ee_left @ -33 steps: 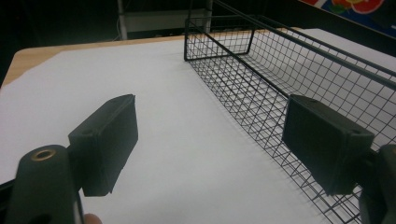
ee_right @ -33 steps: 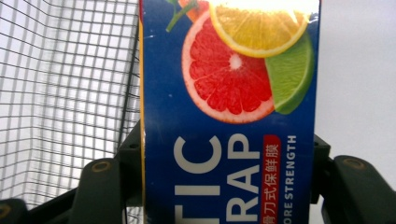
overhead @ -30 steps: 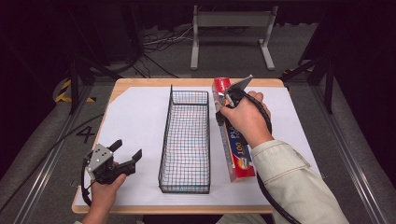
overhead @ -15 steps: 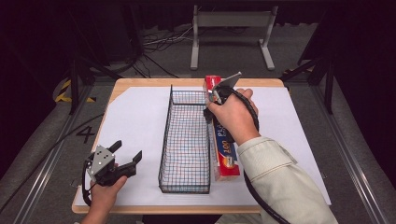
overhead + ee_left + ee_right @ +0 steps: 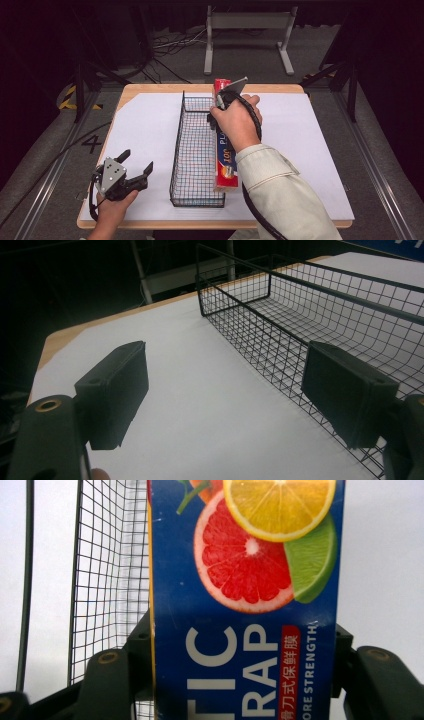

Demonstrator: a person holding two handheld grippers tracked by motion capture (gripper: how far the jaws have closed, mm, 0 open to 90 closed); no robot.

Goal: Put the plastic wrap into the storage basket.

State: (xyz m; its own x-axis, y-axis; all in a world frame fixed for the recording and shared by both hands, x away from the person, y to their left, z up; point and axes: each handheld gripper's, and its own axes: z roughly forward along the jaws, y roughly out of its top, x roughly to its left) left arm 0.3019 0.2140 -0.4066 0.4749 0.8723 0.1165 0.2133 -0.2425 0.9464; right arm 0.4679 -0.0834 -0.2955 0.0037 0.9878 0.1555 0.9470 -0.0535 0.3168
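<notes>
we see the right gripper pinching a long blue wrap box across its width, both jaws tight on its sides in the right gripper view. the box sits along the right rim of the wire basket, over the white sheet. the left gripper rests near the table's front left corner, jaws spread, nothing between them.

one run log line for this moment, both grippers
left gripper: open, idle on table | right gripper: shut on plastic wrap box | box: beside wire basket's right wall
</notes>
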